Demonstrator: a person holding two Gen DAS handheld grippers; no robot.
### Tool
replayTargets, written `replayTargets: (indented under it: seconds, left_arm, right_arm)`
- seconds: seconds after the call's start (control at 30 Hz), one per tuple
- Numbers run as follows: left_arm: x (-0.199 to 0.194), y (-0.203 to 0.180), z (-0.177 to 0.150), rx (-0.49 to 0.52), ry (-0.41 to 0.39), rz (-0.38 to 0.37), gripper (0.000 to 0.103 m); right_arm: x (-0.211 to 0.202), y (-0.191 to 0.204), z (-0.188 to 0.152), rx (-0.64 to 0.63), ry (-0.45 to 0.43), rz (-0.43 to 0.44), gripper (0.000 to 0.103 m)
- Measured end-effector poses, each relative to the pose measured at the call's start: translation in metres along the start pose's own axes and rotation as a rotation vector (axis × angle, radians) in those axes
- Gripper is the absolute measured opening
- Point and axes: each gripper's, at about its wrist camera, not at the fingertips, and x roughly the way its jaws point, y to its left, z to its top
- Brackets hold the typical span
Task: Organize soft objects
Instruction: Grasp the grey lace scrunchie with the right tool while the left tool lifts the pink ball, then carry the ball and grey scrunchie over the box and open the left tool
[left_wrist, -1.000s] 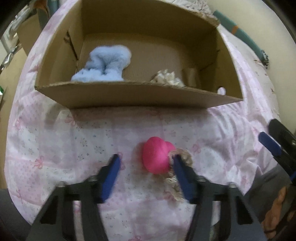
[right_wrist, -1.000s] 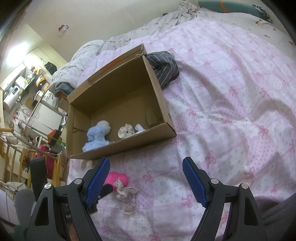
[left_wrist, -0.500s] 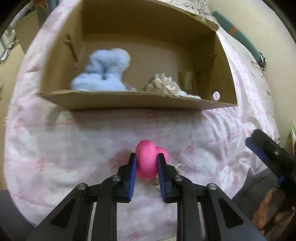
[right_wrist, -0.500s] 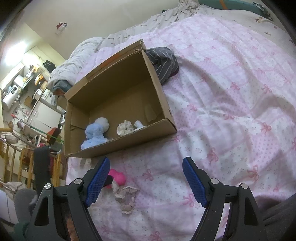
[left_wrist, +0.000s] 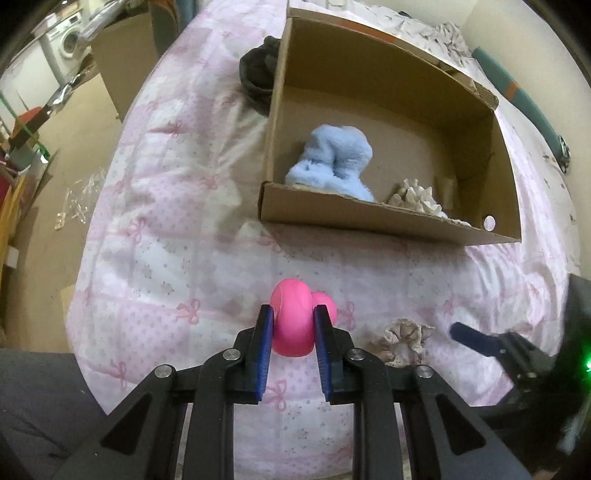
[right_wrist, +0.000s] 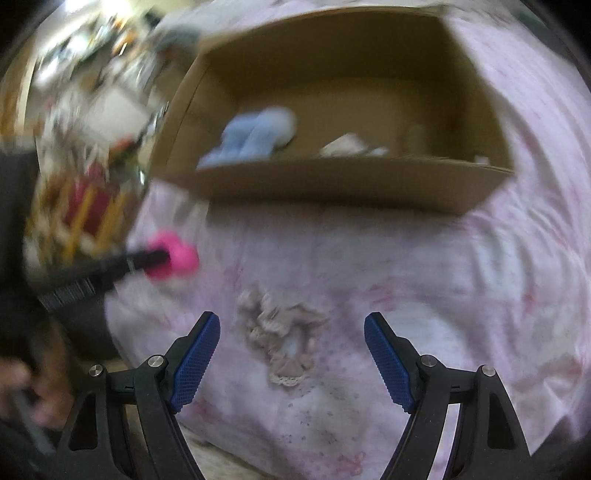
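Pink toy (left_wrist: 293, 321) now sits clamped in my left gripper (left_wrist: 293, 325), lifted off the bedspread (left_wrist: 166, 258) near its front edge, ready for the box (left_wrist: 369, 218). My right gripper (right_wrist: 291, 354), jaws wide, has swung over the lace scrunchie (right_wrist: 280, 332).

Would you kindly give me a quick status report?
Left gripper shut on pink toy. Right gripper open over beige scrunchie. Box ahead, path unobstructed.

A pink bow-print bed (left_wrist: 155, 229) carries a cardboard box (left_wrist: 369, 218), a beige scrunchie (left_wrist: 404, 338) and dark cloth (left_wrist: 256, 79).
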Motion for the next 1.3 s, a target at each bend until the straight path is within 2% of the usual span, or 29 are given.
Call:
replayTargets:
  seconds: [0.13,0.23,0.3,0.4,0.47,0.5,0.6,0.63,0.73,0.87,1.0,1.1,1.3]
  left_arm:
    - [0.002,0.0,-0.001,-0.002,0.003,0.0,0.02]
    - [0.007,-0.004,0.0,0.003,0.009,0.007,0.02]
    - [0.008,-0.005,0.001,0.0,0.014,-0.002,0.02]
    - [0.01,-0.007,0.001,-0.007,0.011,-0.017,0.02]
    - [0.011,-0.011,0.001,0.008,0.005,-0.005,0.02]
    - [0.012,-0.012,0.0,0.013,0.001,0.0,0.02]
    - [0.012,-0.012,-0.001,0.016,-0.005,0.003,0.02]
    - [0.012,-0.012,-0.001,0.015,-0.008,0.004,0.02]
    - [0.012,-0.009,-0.001,0.003,-0.016,0.008,0.02]
    - [0.012,-0.004,-0.001,-0.008,-0.023,0.023,0.02]
    - [0.011,-0.003,-0.001,-0.01,-0.033,0.029,0.02]
    - [0.011,-0.005,-0.002,-0.002,-0.042,0.034,0.02]
    - [-0.002,-0.011,-0.004,0.012,-0.104,0.02,0.02]
  right_arm:
    - [0.029,0.014,-0.001,-0.07,0.055,-0.058,0.085]
    - [0.043,0.014,0.0,-0.057,0.078,-0.045,0.085]
    - [0.046,0.009,0.002,-0.035,0.082,-0.005,0.085]
    - [0.048,0.009,0.001,-0.051,0.077,-0.021,0.075]
    - [0.052,0.01,-0.001,-0.074,0.082,-0.053,0.063]
    - [0.053,0.01,-0.001,-0.085,0.081,-0.069,0.06]
    - [0.052,0.009,-0.002,-0.096,0.074,-0.097,0.04]
    - [0.051,0.008,-0.002,-0.096,0.072,-0.098,0.029]
    - [0.048,0.007,-0.001,-0.088,0.067,-0.095,0.02]
    - [0.041,0.001,-0.001,-0.055,0.046,-0.049,0.019]
    - [0.008,-0.012,0.008,0.027,-0.081,0.114,0.019]
    - [-0.012,-0.018,0.012,0.054,-0.16,0.143,0.019]
    - [-0.032,-0.027,0.01,0.105,-0.219,0.162,0.019]
